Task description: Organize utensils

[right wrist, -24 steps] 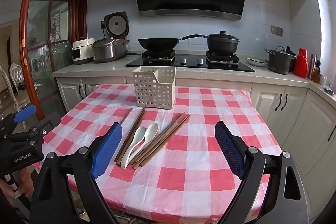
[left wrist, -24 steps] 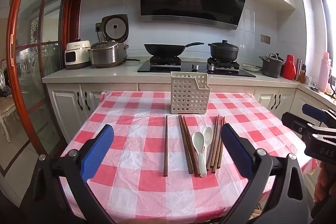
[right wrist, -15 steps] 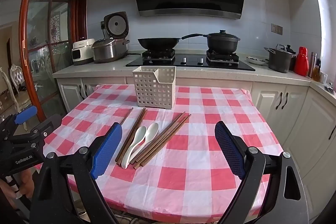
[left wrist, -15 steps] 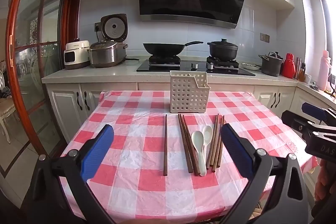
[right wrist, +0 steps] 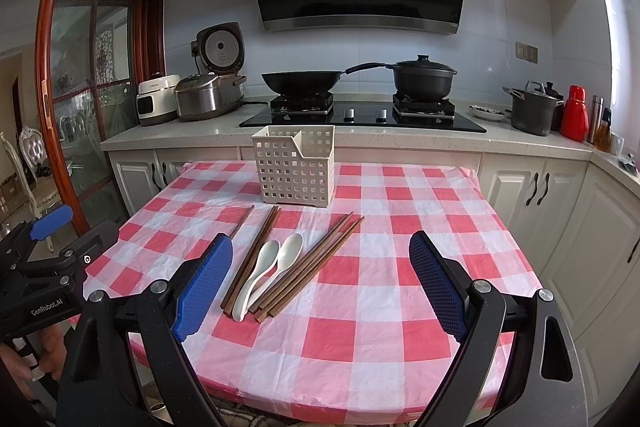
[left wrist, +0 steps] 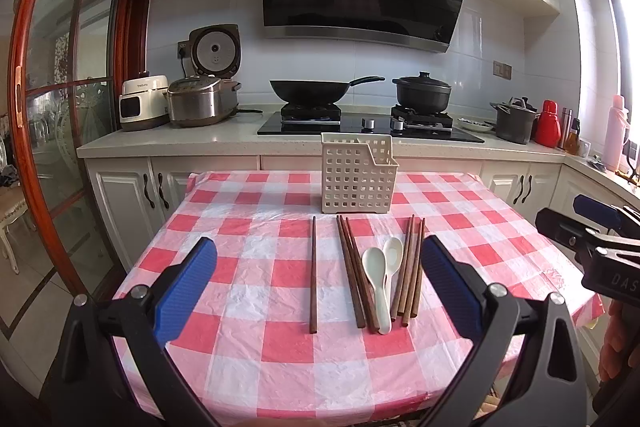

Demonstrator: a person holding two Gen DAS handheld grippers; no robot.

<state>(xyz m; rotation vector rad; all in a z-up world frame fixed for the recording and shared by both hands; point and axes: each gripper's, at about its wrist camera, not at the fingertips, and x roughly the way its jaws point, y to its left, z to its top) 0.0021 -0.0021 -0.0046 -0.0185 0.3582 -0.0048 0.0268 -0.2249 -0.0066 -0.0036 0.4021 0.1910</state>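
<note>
Both claws were held wide open and empty above the near edge of a checked tabletop (left wrist: pixel 248 343), with nothing between the blue pads. Ahead of the left claw (left wrist: pixel 316 291), slightly toward its right pad, a row of utensils was laid out: a lone chopstick (left wrist: pixel 313 275), a tight bundle of brown chopsticks (left wrist: pixel 354 275), two white spoons (left wrist: pixel 382 279) lying side by side and touching, and a second bundle of chopsticks (left wrist: pixel 410 271) just beside them. Beyond the utensils, at the far side of the cloth, a perforated cream basket (left wrist: pixel 356 179) was left standing upright and apparently empty. From the right claw (right wrist: pixel 320 287), the same spread was seen ahead and toward its left pad, with the left claw visible at the far left edge of that view.

The chopsticks were judged light, stiff and thin, likely to roll or fan apart if pinched near a tip; a hold across the middle of a bundle was thought steadier. The spoons, which looked ceramic, were judged smooth, slippery and breakable, best taken at the handle and not the bowl. Nothing had yet been sorted into the basket.
</note>
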